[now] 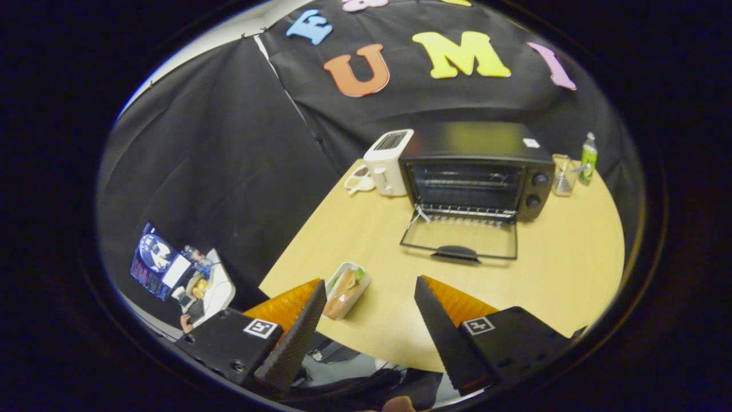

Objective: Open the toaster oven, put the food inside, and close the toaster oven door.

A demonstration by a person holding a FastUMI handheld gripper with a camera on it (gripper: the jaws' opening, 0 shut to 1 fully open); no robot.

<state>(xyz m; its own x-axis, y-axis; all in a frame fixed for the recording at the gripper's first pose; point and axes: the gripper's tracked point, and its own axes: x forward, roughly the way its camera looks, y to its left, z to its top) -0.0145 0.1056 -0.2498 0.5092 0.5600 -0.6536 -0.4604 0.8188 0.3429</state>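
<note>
Your gripper hung wide open, jaws empty. Sandwich sat in white tray just beside left finger. Toaster oven stood beyond, door down, cavity empty.

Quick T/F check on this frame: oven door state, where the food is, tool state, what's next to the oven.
1. The toaster oven door is down, lying open on the table. True.
2. The sandwich tray sits on the oven rack. False: it is on the table, near the edge, just ahead of the tool's left finger.
3. The tool is shut on the tray. False: its fingers are spread apart with nothing between them.
4. A white pop-up toaster stands right beside the oven. True.
5. A green bottle stands on top of the oven. False: it stands on the table, on the oven's knob side, behind a clear glass.
</note>
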